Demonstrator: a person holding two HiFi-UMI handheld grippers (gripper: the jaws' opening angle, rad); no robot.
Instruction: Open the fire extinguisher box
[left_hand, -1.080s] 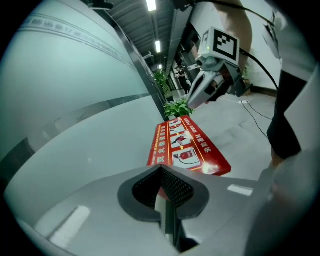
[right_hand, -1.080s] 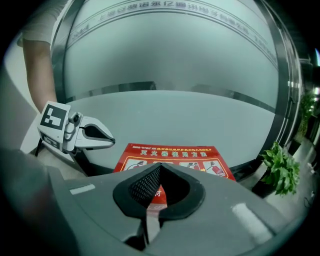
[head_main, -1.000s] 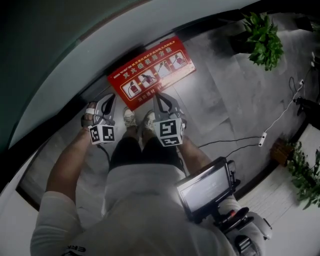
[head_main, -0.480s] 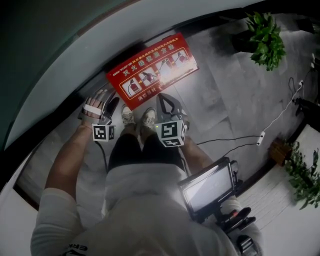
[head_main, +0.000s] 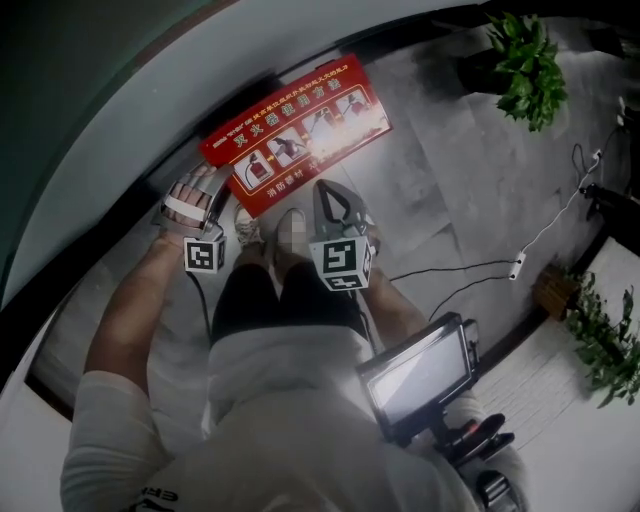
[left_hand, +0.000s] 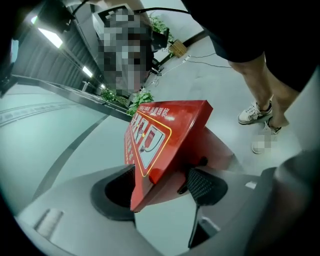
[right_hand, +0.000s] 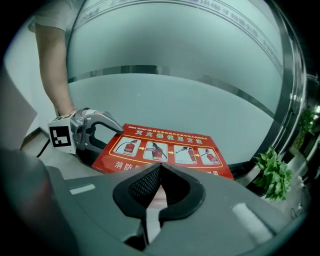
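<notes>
Head view: both grippers meet the red fire extinguisher box (head_main: 295, 135) by the person's shoes (head_main: 245, 228).
It lies flat on the grey floor (head_main: 450, 200), printed face up, its far side against the curved glass wall (head_main: 150, 110). The left gripper (left_hand: 160, 186) is at the box's left end. Its jaws are spread wide and have just been opening, with a corner of the box between the pads, which do not clamp it. The right gripper (right_hand: 159, 187) points at the box's near edge, jaws closed together and holding nothing.
</notes>
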